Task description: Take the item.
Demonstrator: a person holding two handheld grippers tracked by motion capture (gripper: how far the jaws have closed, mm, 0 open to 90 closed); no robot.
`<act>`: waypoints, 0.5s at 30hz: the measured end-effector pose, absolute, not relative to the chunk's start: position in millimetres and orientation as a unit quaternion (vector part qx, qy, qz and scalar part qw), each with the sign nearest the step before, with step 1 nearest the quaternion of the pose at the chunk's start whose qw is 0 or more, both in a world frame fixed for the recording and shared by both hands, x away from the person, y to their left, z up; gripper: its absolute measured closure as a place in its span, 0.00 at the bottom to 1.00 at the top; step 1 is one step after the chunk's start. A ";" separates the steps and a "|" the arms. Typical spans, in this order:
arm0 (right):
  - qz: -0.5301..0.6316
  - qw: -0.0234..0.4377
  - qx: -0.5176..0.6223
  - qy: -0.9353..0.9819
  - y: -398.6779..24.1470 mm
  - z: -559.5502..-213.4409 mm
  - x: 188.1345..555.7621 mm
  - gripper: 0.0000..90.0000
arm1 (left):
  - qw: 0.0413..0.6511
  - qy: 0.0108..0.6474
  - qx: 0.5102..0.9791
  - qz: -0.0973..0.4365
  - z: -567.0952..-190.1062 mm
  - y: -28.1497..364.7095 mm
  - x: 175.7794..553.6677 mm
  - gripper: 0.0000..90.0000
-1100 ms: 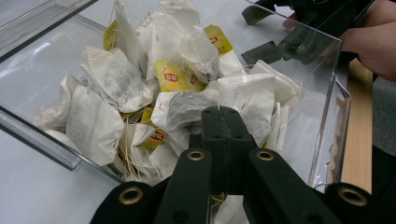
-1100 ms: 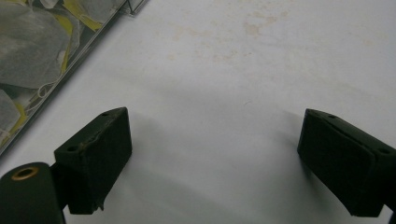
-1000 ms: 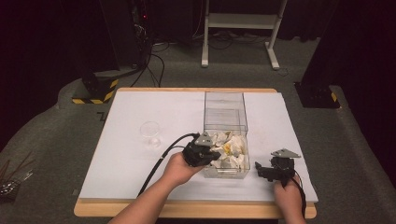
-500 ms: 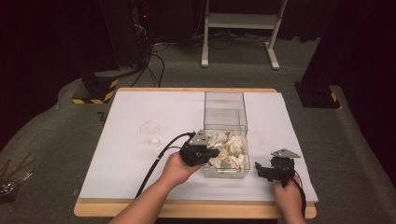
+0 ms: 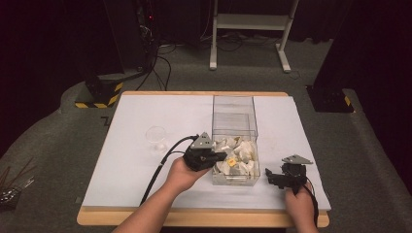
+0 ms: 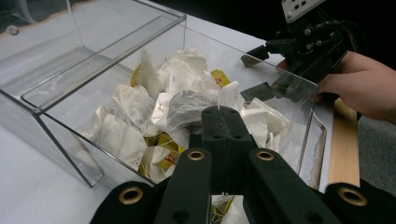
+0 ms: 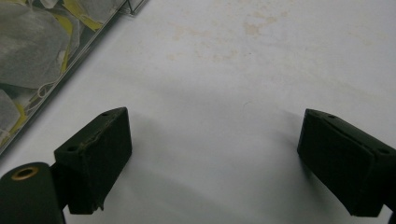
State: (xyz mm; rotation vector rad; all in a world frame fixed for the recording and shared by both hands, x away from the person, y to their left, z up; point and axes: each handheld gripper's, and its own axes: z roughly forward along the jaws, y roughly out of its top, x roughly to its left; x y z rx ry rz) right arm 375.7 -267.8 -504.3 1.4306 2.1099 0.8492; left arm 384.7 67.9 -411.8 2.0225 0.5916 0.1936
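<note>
A clear plastic box stands on the white table, its near half heaped with tea bags. My left gripper reaches over the box's left wall. In the left gripper view its jaws are pressed together, and a crumpled translucent tea bag is bunched at their tips on top of the pile. My right gripper rests low on the table to the right of the box. Its jaws stand wide apart with only bare table between them. The box corner is beside it.
A small clear cup sits on the table left of the box. The far half of the box holds no bags. The table's wooden front edge runs close to both hands. Dark equipment and cables lie on the floor beyond.
My left gripper has shifted very slightly to the left at the box wall, its jaws still together. The right gripper has stayed in place.
</note>
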 end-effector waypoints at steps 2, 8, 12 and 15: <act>0.308 0.226 0.519 0.765 -267.8 -504.3 375.7 0.11 | 0.495 0.244 0.830 0.082 -410.6 69.2 384.1 1.00; 0.308 0.226 0.519 0.765 -267.7 -504.3 375.7 0.11 | 0.509 0.245 0.820 0.089 -407.2 74.3 383.3 1.00; 0.308 0.225 0.519 0.765 -267.8 -504.3 375.7 0.11 | 0.527 0.249 0.808 0.085 -407.0 79.6 382.7 1.00; 0.308 0.226 0.519 0.765 -267.8 -504.3 375.7 0.11 | 0.533 0.249 0.804 0.088 -406.3 82.5 382.7 1.00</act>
